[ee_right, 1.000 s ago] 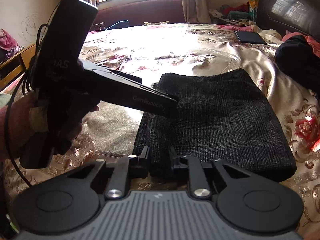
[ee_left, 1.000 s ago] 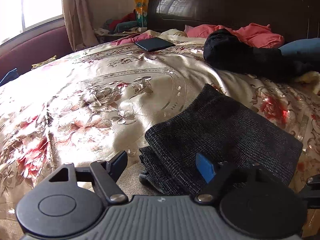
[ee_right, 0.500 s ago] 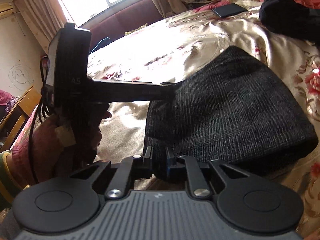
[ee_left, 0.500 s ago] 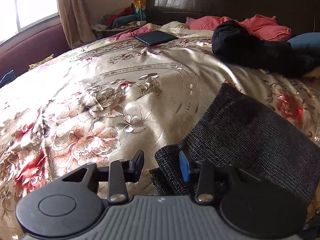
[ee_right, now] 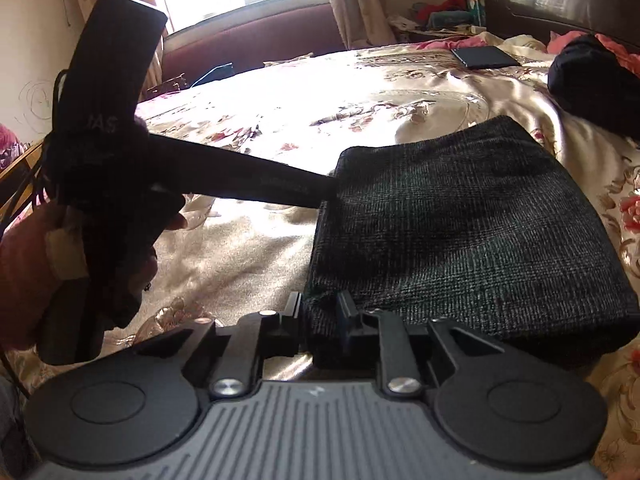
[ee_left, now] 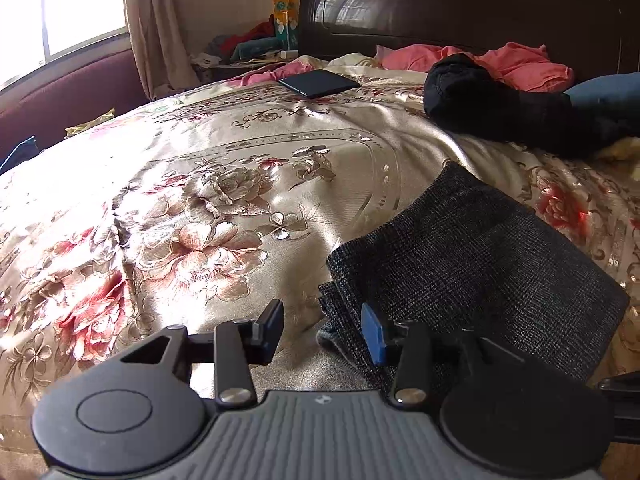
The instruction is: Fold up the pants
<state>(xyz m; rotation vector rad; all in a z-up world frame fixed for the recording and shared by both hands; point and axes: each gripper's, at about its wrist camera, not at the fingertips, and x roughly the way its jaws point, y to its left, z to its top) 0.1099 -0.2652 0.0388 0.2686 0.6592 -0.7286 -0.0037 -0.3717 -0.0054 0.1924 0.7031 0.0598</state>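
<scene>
Floral satin bedspread point(ee_left: 224, 216) carries the folded dark grey knit pants point(ee_right: 460, 232). Right tool point(ee_right: 318, 316), just opening, straddles their near corner; left tool point(ee_left: 322, 330) stands apart, empty. Release cleanly, preserving the stacked edges.

The folded pants point(ee_left: 500, 280) run behind the left gripper's body at lower right of the left wrist view. In the right wrist view the left gripper point(ee_right: 328, 190) covers part of their left edge, and the person's hand point(ee_right: 24, 272) is cut off at the left edge.
</scene>
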